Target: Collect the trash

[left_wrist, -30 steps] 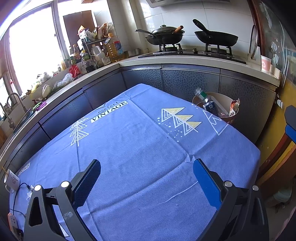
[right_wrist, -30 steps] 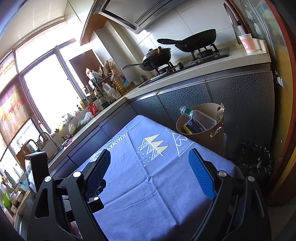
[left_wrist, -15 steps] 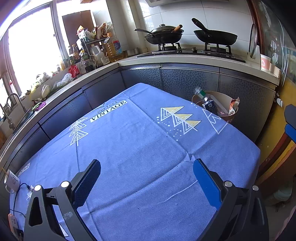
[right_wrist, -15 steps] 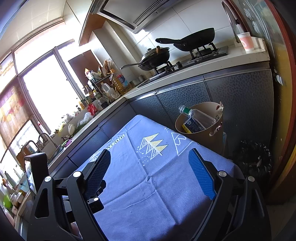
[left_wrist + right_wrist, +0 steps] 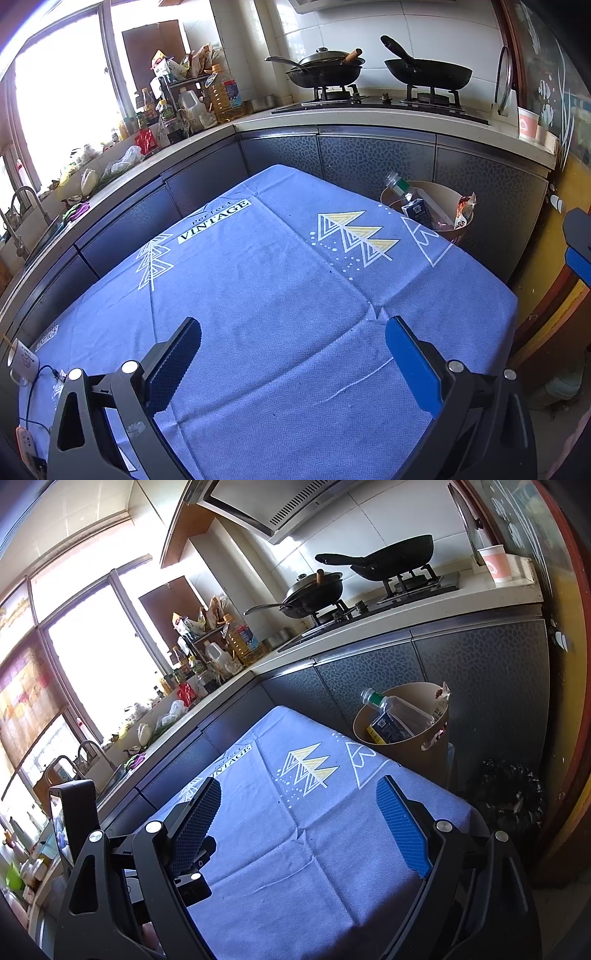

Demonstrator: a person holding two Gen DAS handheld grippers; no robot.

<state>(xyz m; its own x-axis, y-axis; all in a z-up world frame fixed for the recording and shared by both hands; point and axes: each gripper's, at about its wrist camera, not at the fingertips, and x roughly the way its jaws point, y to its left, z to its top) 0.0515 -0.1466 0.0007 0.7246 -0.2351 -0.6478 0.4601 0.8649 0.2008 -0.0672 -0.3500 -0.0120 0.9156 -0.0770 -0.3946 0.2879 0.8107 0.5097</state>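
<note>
A tan round trash bin (image 5: 452, 192) (image 5: 432, 698) stands on the floor past the table's far right corner. In it lie a clear plastic bottle (image 5: 404, 192) (image 5: 395, 712) with a green cap and dark label, and a snack wrapper (image 5: 463, 210) (image 5: 441, 696) at its rim. My left gripper (image 5: 293, 350) is open and empty above the near part of the blue tablecloth (image 5: 258, 288). My right gripper (image 5: 299, 812) is open and empty above the cloth's (image 5: 295, 842) right part. The bin is well ahead of both.
A kitchen counter (image 5: 369, 118) wraps around the back and left with two black woks (image 5: 325, 72) on a stove, oil bottles (image 5: 221, 92), a paper cup (image 5: 526, 123) and a sink tap (image 5: 26, 199). A dark bag (image 5: 506, 794) lies on the floor right of the bin.
Both views shifted slightly: the grippers drew back a little from the bin. Both stay open and empty.
</note>
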